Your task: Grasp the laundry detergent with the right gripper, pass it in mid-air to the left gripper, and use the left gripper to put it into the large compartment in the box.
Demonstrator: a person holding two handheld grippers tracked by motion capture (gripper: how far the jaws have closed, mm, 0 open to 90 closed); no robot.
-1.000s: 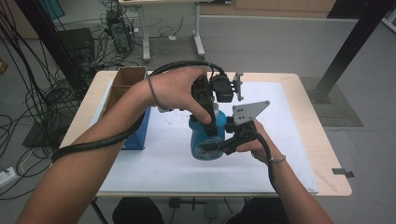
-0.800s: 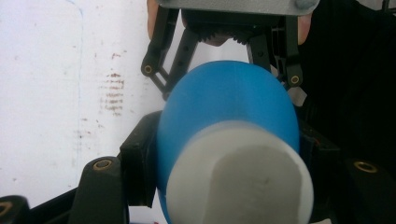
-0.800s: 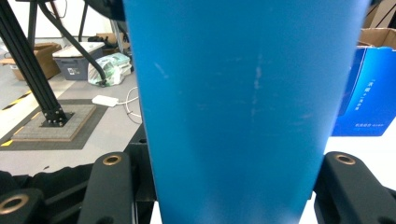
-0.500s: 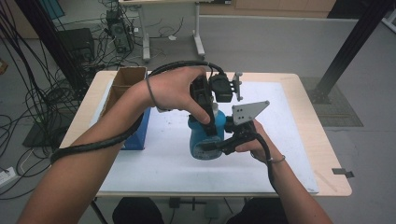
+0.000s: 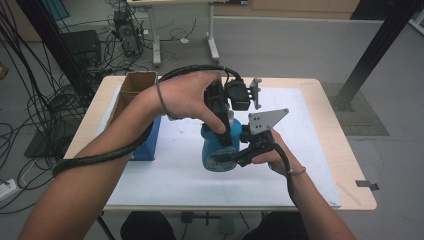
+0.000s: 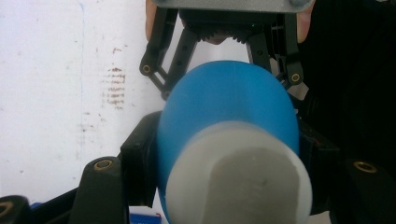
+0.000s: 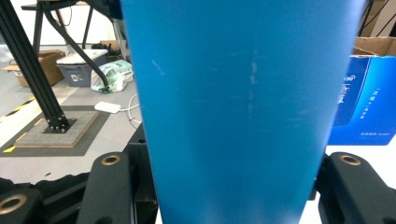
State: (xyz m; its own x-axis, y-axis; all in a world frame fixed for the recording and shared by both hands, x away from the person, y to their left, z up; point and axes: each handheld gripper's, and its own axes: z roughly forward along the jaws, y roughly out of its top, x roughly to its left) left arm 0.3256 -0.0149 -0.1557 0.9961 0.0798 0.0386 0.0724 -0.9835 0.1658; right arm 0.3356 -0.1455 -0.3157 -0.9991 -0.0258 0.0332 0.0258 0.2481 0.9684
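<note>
Both hand-held grippers clamp the blue bottle (image 5: 218,147), upright, white cap (image 6: 238,177) pointing up.

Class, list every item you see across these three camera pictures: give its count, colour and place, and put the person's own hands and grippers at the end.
Blue plastic bottle with a white cap: one, blue, mid-table, held between both grippers.
White mat: one, white, covering most of the tabletop.
Wooden table: one, light wood, centre of the high view.
Blue carton: one, blue, left part of the table.
Brown cardboard box: one, brown, open, behind the blue carton.
Black cables: many, black, on the floor at left.
Left gripper: one, black, clamped on the bottle's upper part from above.
Right gripper: one, black with a grey plate, on the bottle's lower body; jaws just easing open.
Hands: two, one on each gripper.
</note>
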